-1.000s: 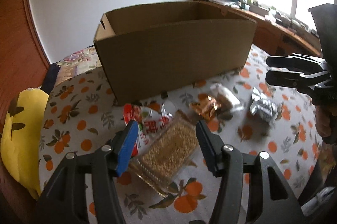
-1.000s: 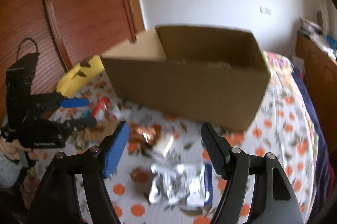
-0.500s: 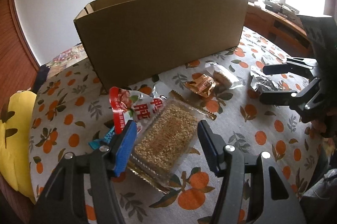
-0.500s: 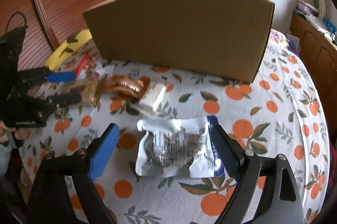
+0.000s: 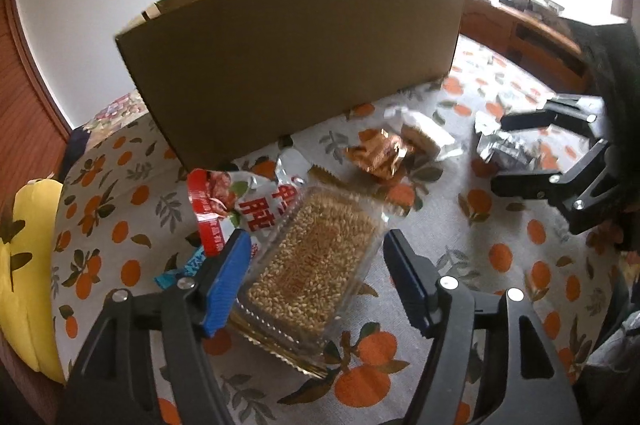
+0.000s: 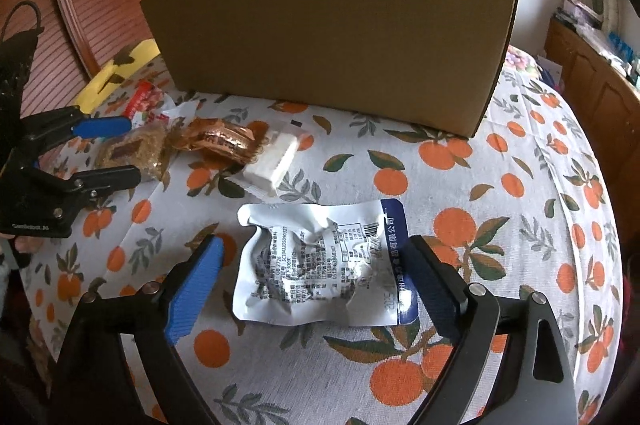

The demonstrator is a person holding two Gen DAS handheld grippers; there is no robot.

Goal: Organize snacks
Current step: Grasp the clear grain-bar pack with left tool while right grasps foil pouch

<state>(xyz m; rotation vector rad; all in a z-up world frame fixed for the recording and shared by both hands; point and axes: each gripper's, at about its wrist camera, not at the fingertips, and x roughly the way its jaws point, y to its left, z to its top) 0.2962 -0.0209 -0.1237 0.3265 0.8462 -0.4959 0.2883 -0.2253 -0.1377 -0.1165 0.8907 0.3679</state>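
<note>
Both hand-held grippers stand wide and hold nothing. Low in the left wrist view, the left gripper point(image 5: 316, 277) straddles a clear pack of grain cake point(image 5: 316, 261), one finger on each side, not yet touching it as far as can be seen. Low in the right wrist view, the right gripper point(image 6: 316, 289) likewise brackets a crumpled white and blue pouch point(image 6: 324, 265) lying flat on the orange-print cloth point(image 6: 500, 193).

At upper centre stands a tall cardboard box point(image 6: 332, 45), the likely home for the snacks. Between the two grippers, at centre left of the right view, lie a copper foil packet point(image 6: 222, 141) and a small white bar point(image 6: 276, 161). A red and white bag point(image 5: 236, 201) sits under the grain pack's left edge.

The grain cake looks light, stiff and brittle; grip gently across its narrow width. The pouch looks soft, light and slick; pinch its bulging middle rather than the thin sealed edges.
</note>
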